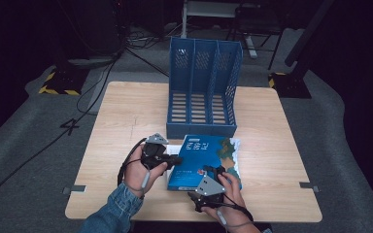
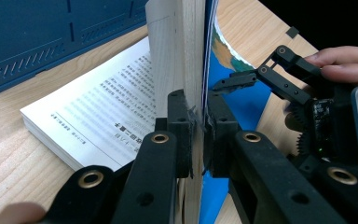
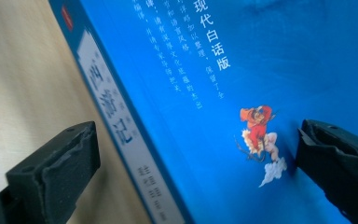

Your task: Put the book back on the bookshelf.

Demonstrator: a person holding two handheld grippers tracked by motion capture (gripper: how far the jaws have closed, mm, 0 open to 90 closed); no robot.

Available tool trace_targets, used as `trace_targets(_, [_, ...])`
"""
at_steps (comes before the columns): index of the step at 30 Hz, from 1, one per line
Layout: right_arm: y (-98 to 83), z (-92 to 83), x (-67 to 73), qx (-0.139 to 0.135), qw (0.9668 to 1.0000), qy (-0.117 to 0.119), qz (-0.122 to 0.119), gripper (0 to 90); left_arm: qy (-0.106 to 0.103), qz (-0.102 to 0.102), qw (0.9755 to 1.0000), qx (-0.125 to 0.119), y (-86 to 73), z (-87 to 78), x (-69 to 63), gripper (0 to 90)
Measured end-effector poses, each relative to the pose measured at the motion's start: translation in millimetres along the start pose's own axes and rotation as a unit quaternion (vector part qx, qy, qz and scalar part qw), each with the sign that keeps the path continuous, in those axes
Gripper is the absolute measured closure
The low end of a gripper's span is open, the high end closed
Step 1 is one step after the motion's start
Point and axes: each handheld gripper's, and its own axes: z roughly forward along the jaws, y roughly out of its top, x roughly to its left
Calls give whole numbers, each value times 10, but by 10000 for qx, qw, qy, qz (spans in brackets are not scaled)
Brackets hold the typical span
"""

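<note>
Fingers [image 2: 186, 126] on cover, printed page [image 2: 107, 119] beside

Your left sleeve [image 1: 111, 208] is blue denim. Each black hand-held gripper, left [image 1: 176, 160] and right [image 1: 212, 171], carries a grey three-cornered plate, brass-ringed screws and a trailing cable.

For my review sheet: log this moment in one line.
left tool: shut on book cover | right tool: open over book | file rack: empty, behind book
</note>
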Motion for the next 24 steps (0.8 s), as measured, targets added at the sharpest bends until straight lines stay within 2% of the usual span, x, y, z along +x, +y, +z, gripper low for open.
trace_targets(3, [-40,62,3,-76,9998,-154,-136,2,42,19,10000,31,-9,32,3,830])
trace_targets(5, [-52,91,-6,-56,9994,-205,-286,2,30,-8,10000,29,-12,42,-1,830])
trace_targets(8, [-62,119,12,-17,9983,-409,-406,1,18,-3,10000,24,-12,53,-13,829])
trace_targets(13, [-30,149,27,120,9975,-545,-425,0,-87,-110,9999,-47,-15,57,7,829])
trace_targets(16, [-53,163,23,-7,9974,-580,-420,0,-194,-204,9996,-81,-16,57,21,829])
trace_targets(21, [-80,186,50,-184,9954,-807,-485,0,-404,-345,9985,-147,-17,61,36,829])
trace_targets(22, [-84,192,56,-218,9949,-856,-488,0,-407,-360,9984,-139,-16,62,38,829])
trace_targets(24, [-100,207,58,-328,9943,-887,-485,0,-282,-395,9988,-100,-8,75,42,828])
